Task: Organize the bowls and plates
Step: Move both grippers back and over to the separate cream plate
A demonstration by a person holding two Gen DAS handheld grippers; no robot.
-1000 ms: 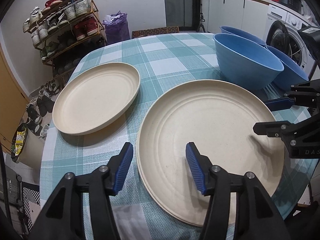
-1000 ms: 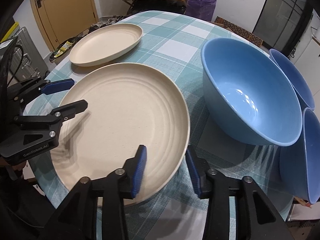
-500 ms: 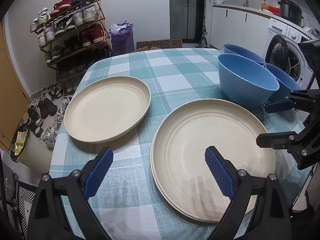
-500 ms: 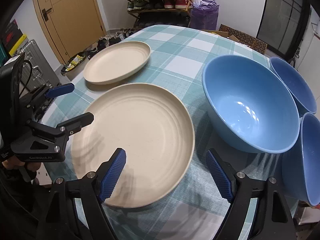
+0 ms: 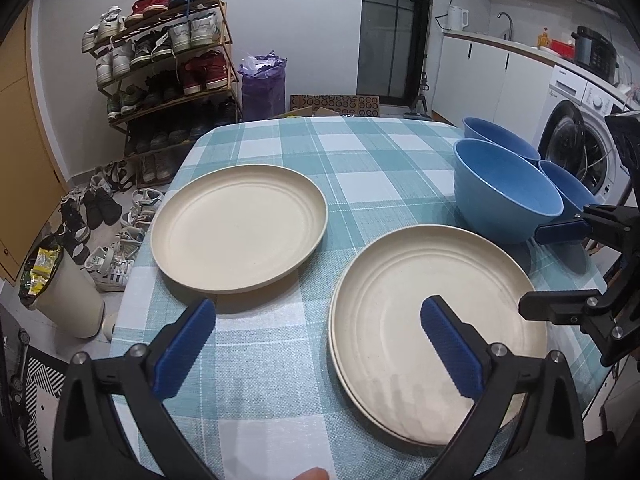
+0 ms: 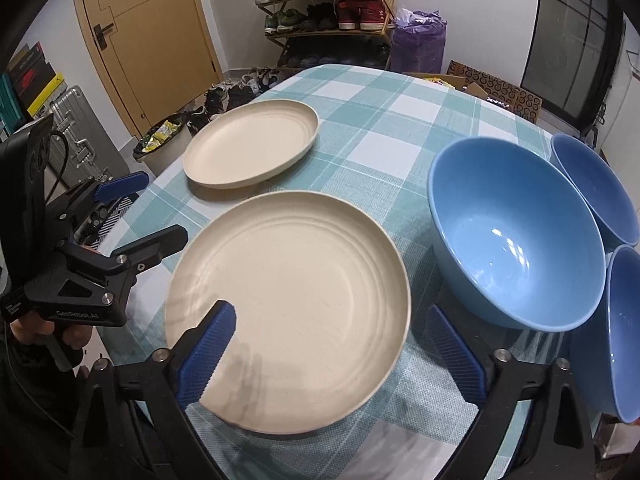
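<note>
L wrist: left gripper [image 5: 316,336] jaws opening, nothing gripped; stacked cream plates [image 5: 440,320] on checked tablecloth [image 5: 360,168], single plate [image 5: 240,232] beside.
R wrist: right gripper [image 6: 332,340] jaws opening, empty, above stack; blue bowls [image 6: 516,236] right.

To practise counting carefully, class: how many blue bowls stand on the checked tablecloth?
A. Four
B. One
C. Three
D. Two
C: one large blue bowl stands beside the near plate, with two more blue bowls close against its far side.
</note>
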